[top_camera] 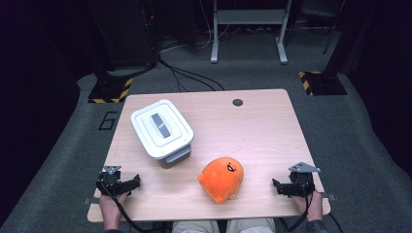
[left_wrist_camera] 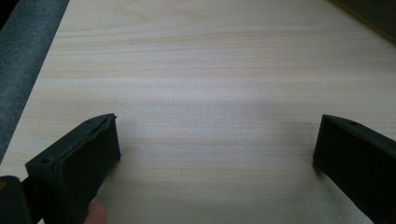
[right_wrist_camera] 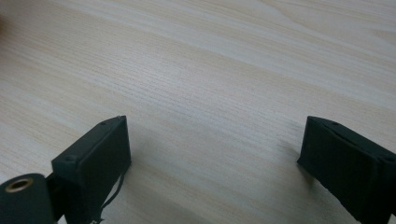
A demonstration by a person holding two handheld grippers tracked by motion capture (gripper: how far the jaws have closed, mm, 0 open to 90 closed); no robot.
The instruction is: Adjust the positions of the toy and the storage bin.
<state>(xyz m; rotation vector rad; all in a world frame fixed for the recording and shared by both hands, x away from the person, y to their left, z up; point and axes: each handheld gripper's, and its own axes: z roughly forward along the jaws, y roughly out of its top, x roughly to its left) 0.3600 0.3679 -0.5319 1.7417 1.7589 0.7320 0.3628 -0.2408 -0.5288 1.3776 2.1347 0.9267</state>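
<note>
An orange plush toy (top_camera: 221, 178) with a small black face mark lies on the wooden table (top_camera: 262, 126), near the front middle. A white lidded plastic box (top_camera: 162, 132) with a grey handle sits to its upper left. My left gripper (top_camera: 137, 182) rests at the table's front left, held by a hand, pointing right toward the plush. My right gripper (top_camera: 275, 185) rests at the front right, pointing left. In the left gripper view the left gripper (left_wrist_camera: 217, 140) stands open over bare wood. The right gripper (right_wrist_camera: 212, 140) is likewise open, nothing between its jaws.
A round cable hole (top_camera: 237, 102) sits near the table's far edge. Grey carpet surrounds the table, with black stand bases (top_camera: 111, 90) marked by yellow stripes at the far left and right, cables, and a white frame (top_camera: 248, 29) beyond.
</note>
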